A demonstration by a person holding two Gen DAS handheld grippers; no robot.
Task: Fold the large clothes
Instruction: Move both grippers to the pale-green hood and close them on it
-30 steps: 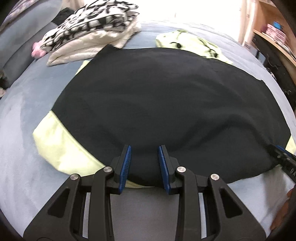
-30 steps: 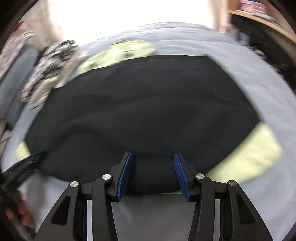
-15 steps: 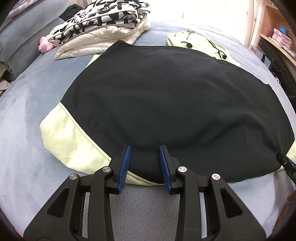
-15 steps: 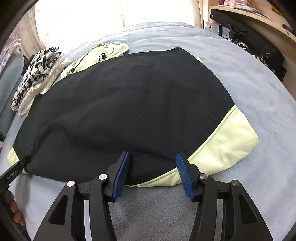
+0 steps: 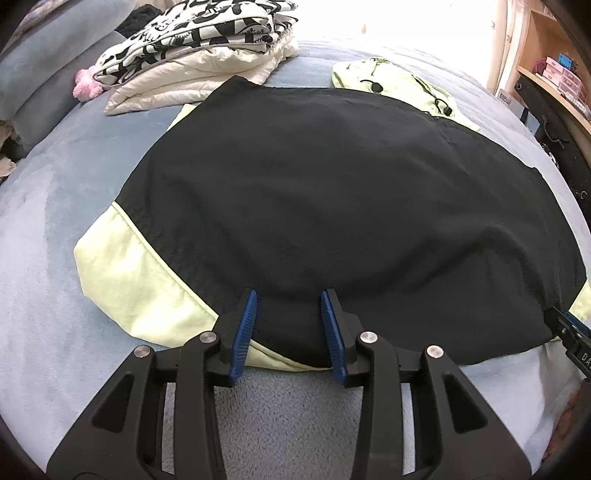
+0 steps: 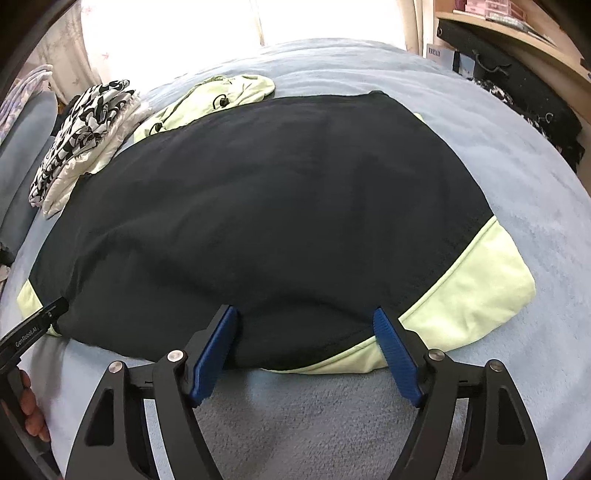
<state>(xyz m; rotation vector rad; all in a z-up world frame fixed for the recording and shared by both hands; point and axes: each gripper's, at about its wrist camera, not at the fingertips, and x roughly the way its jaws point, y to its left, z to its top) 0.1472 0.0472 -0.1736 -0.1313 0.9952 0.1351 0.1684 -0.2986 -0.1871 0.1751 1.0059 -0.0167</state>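
A large black garment with pale green sleeves and hood lies spread flat on the blue bed; it also shows in the right wrist view. My left gripper is open, its blue pads over the near hem by the left green sleeve. My right gripper is open wide over the near hem beside the right green sleeve. Neither holds cloth. The green hood lies at the far edge.
A folded stack of black-and-white and cream clothes sits at the far left of the blue bed. A grey pillow lies left. Wooden shelves and a dark bag stand at the right.
Both grippers have drawn slightly back toward the near hem and steadied. The right jaws have opened wider. The garment lies as before.
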